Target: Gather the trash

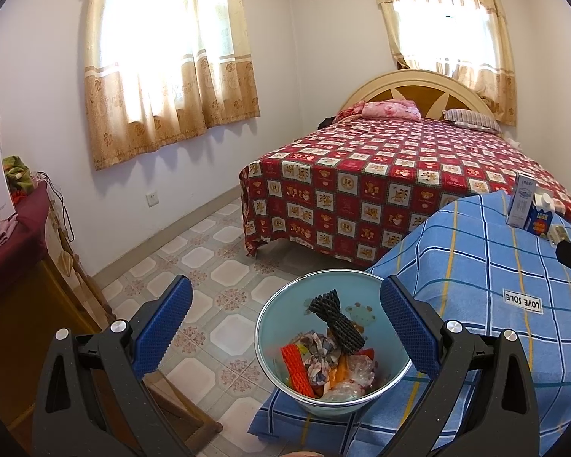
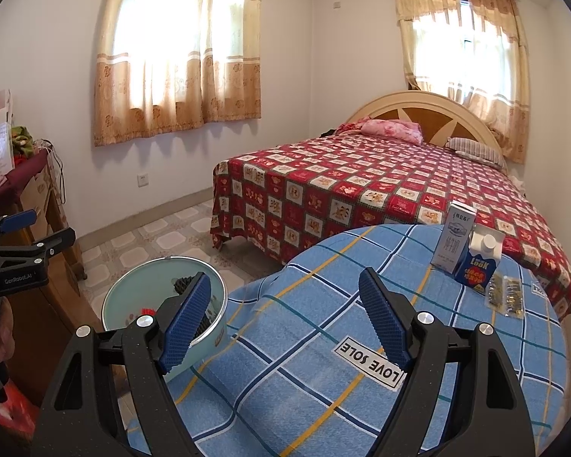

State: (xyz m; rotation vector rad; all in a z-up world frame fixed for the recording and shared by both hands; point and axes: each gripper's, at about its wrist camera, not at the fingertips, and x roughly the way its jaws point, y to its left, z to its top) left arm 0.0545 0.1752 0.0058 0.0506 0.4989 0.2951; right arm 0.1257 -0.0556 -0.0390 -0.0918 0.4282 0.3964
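A pale blue trash bin stands on the floor against the blue-checked table, holding black foam netting, orange netting and crumpled wrappers. My left gripper is open and empty above the bin. My right gripper is open and empty over the table's blue cloth. At the table's far right stand a grey-white carton and a blue carton, with a clear foil packet lying beside them. The bin also shows in the right wrist view, at my left finger.
A bed with a red patterned cover stands behind the table. A wooden cabinet with a maroon cloth and clutter is on the left. Tiled floor lies between cabinet, bin and bed. The left gripper shows in the right wrist view.
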